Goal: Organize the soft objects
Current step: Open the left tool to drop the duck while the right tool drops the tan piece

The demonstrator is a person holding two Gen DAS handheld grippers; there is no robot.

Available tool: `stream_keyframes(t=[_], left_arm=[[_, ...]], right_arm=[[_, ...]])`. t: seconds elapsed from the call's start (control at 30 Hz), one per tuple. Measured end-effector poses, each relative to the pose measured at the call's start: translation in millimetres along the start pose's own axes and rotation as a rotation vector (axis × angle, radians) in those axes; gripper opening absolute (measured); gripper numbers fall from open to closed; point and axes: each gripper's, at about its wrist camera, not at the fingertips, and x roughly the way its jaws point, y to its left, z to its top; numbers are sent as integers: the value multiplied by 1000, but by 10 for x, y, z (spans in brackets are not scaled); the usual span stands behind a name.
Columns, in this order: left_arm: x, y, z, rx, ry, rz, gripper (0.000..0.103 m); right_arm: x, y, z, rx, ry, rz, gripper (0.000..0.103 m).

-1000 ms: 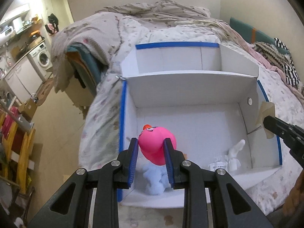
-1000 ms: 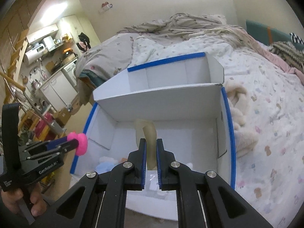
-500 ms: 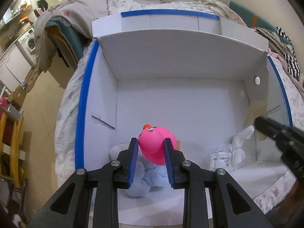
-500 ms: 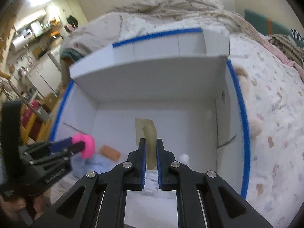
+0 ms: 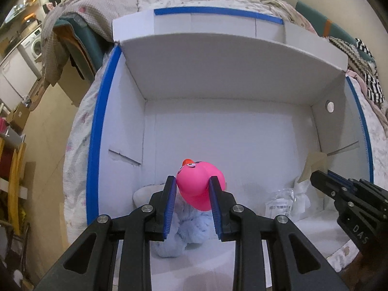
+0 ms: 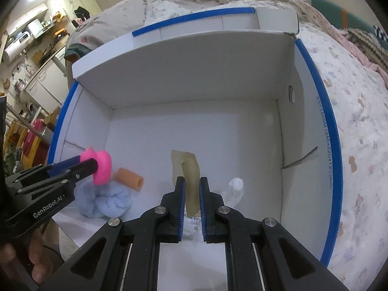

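Left gripper point(image 5: 192, 190), lower centre of frame: jaws clamped on an object. Right gripper point(image 6: 192, 195), lower centre: jaws narrowly spaced, gripping.

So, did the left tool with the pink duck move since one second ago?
Yes. The left tool carried the pink duck forward and down into the white box, which looms larger.

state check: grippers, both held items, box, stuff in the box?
left gripper: shut on pink duck, over the box
right gripper: shut on beige strip, which hangs into the box
white box: open, flaps up
blue plush: lying on box floor
orange foam tube: on its side
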Motion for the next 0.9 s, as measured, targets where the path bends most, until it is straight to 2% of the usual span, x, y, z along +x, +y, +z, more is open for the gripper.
stream_keyframes(t=[0.57,0.73,0.8,0.83,0.87,0.9], left_arm=[[105,-64,16,10,17,24,25],[116,-90,10,15,22,29,31],[107,-103,8,18,20,37,43],[96,-104,4,17,16,40,45],[83,-108,3,15,8,40,47],[71,-111,4,16,2,38,48]], right_arm=[[23,15,0,3,22,-10,13],[28,-4,9,17,22,0,22],[26,-10,12,23,19,3,31],[20,-16,12,27,15,2,32],[8,-25,15,31,11,2,37],[2,-29,19,34,8,5,50]])
